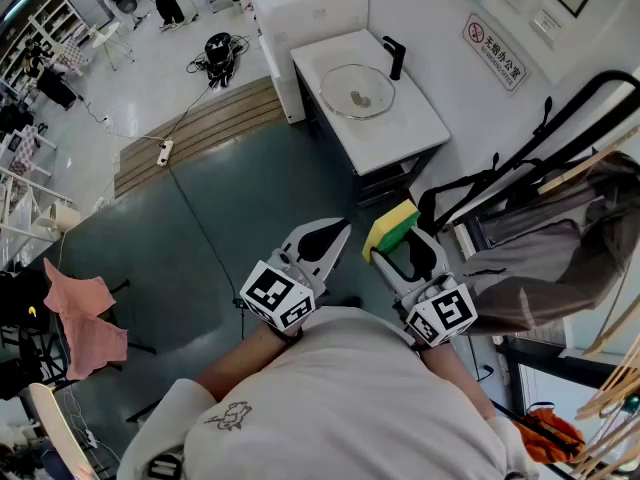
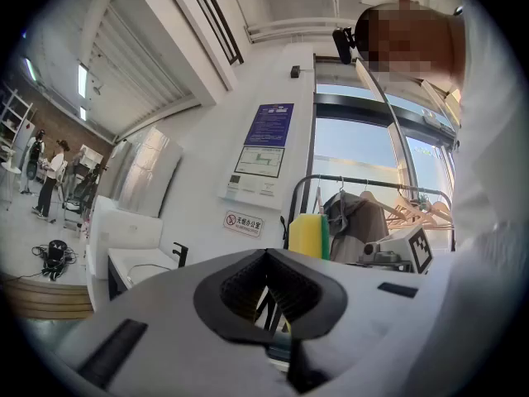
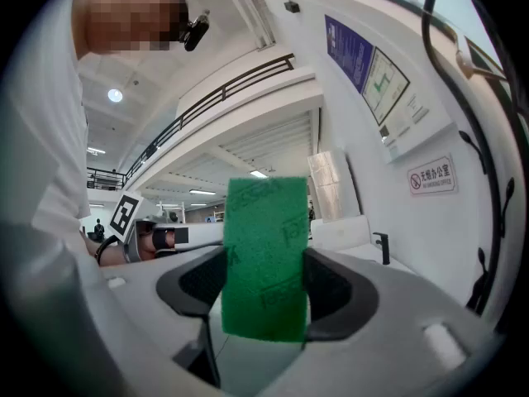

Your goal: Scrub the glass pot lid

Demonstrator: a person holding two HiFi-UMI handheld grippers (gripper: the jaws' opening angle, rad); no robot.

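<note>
The person stands on a dark floor with both tools drawn in close to the chest and pointing level. The left gripper has its jaws brought fully together with nothing between them; in its own view the two ribbed pads meet in a point. The right gripper is clamped on a sponge - yellow foam with a green scouring face. In the right gripper view that green face stands upright between the jaws, its top reaching well above them, and both pads press on its sides.

The glass pot lid lies flat on the top of a white cabinet against the wall, well apart from both grippers and ahead of them. Its small knob sits at the middle. A black faucet stands just beside the lid at the wall side, and a red-and-white sign hangs on the wall near it.

To the person's right a black clothes rail carries a grey jacket and wooden hangers. To the left, a pink cloth is draped over a stand. Farther off, a strip of wooden decking crosses the floor - a thin cable runs over it - and other people stand at the far end of the room.
</note>
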